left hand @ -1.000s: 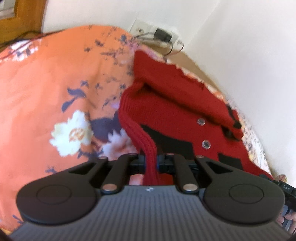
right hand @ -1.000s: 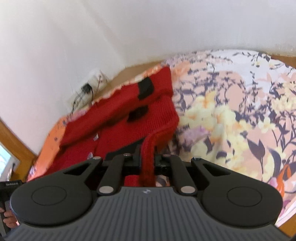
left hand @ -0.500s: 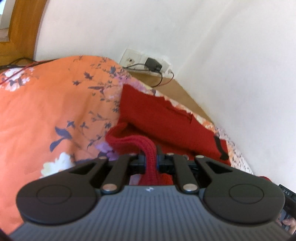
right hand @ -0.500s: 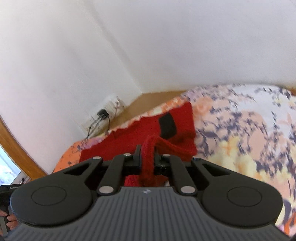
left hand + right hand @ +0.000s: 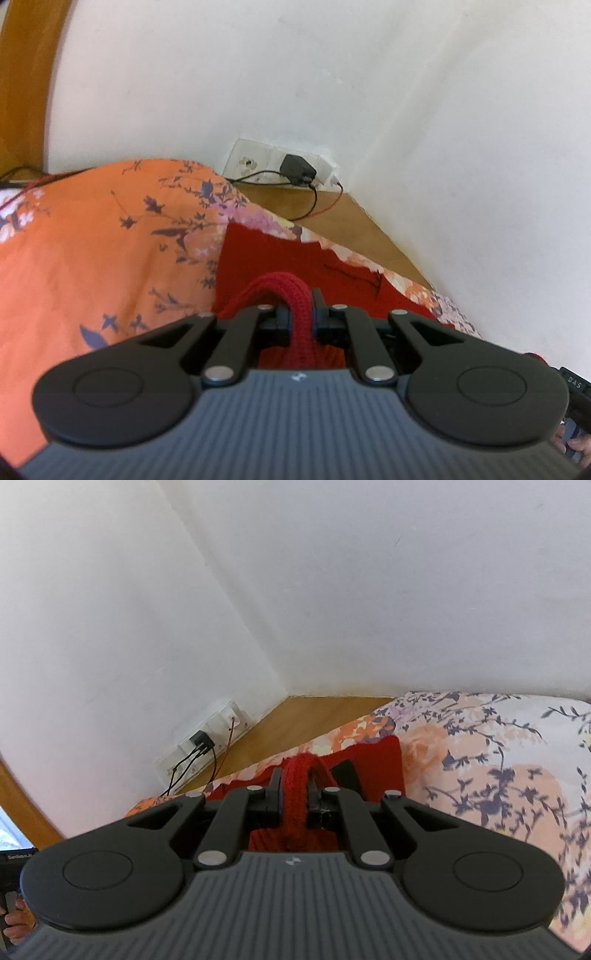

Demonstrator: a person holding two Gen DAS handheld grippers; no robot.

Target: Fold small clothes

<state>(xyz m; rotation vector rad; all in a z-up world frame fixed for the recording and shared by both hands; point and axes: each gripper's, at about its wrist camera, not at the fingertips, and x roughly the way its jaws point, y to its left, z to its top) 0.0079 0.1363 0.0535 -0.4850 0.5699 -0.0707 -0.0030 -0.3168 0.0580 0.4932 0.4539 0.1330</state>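
Note:
A small red knitted cardigan (image 5: 266, 258) lies on a floral bedsheet (image 5: 92, 251) close to the far edge of the bed. My left gripper (image 5: 300, 306) is shut on a ribbed red hem of the cardigan, which arches up between the fingers. In the right wrist view the cardigan (image 5: 376, 760) shows a black patch, and my right gripper (image 5: 295, 790) is shut on another ribbed edge of it. Most of the garment is hidden beneath both gripper bodies.
White walls meet in a corner just beyond the bed. A socket strip (image 5: 280, 170) with a black plug and trailing cables sits low on the wall above a wooden ledge (image 5: 295, 720). A wooden frame (image 5: 22, 74) stands at left. Fingers of a hand (image 5: 14, 923) show at one edge.
Both grippers have carried the held hem forward toward the far edge of the cardigan. The buttons and front of the garment have passed out of sight under the grippers.

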